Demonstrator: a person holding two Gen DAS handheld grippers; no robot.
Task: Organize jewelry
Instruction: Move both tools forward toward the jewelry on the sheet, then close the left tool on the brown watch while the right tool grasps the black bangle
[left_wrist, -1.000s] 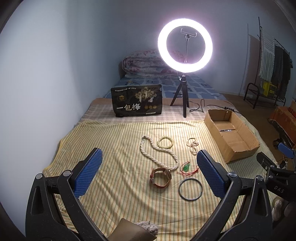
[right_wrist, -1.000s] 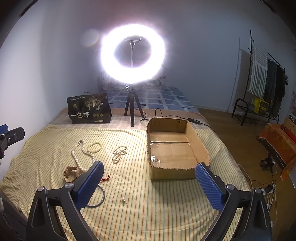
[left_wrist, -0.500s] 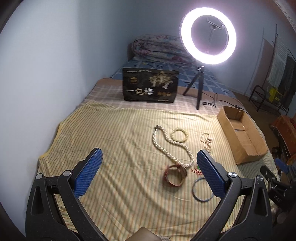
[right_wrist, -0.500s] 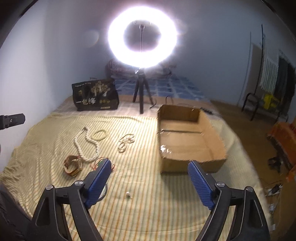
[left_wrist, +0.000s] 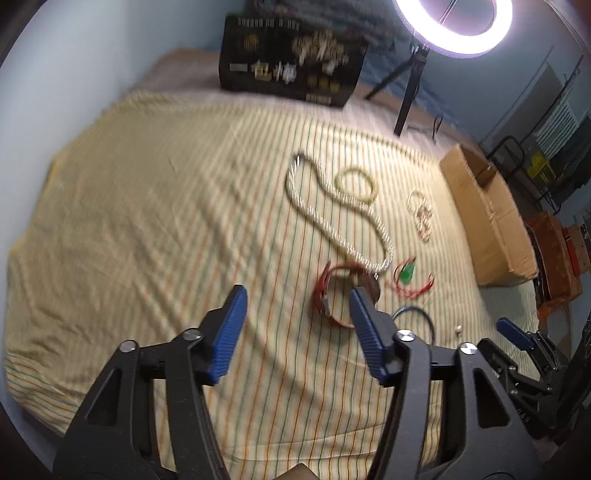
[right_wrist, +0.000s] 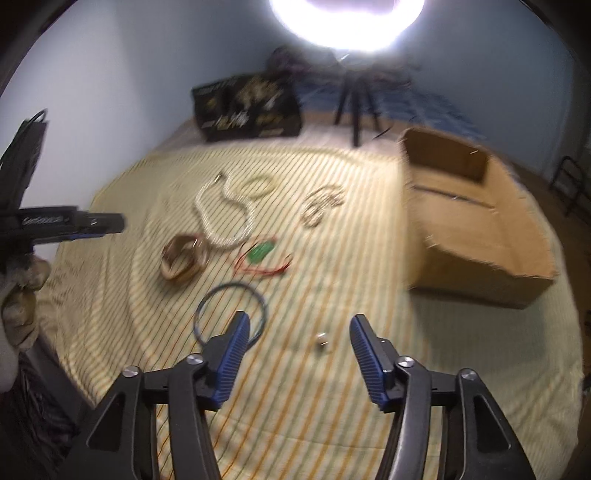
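Observation:
Jewelry lies on a yellow striped sheet (left_wrist: 147, 221): a white pearl necklace (left_wrist: 332, 218), a pale bead bracelet (left_wrist: 356, 184), a small chain (left_wrist: 421, 216), a brown bangle (left_wrist: 334, 295), a green pendant on red cord (left_wrist: 408, 275), a dark hoop (right_wrist: 231, 314) and a tiny bead (right_wrist: 322, 338). My left gripper (left_wrist: 297, 295) hovers over the sheet just left of the bangle, its jaws closing with nothing between them. My right gripper (right_wrist: 300, 319) hangs above the bead, its jaws closing around empty air; its left finger overlaps the hoop.
An open cardboard box (right_wrist: 476, 229) sits to the right of the jewelry. A black printed bag (left_wrist: 291, 62) and a ring light on a tripod (left_wrist: 406, 103) stand at the back. A gloved hand (right_wrist: 22, 295) holds the left gripper.
Both grippers have tipped downward and dropped closer to the sheet. Their jaws have narrowed from wide apart to about half. The jewelry has not moved.

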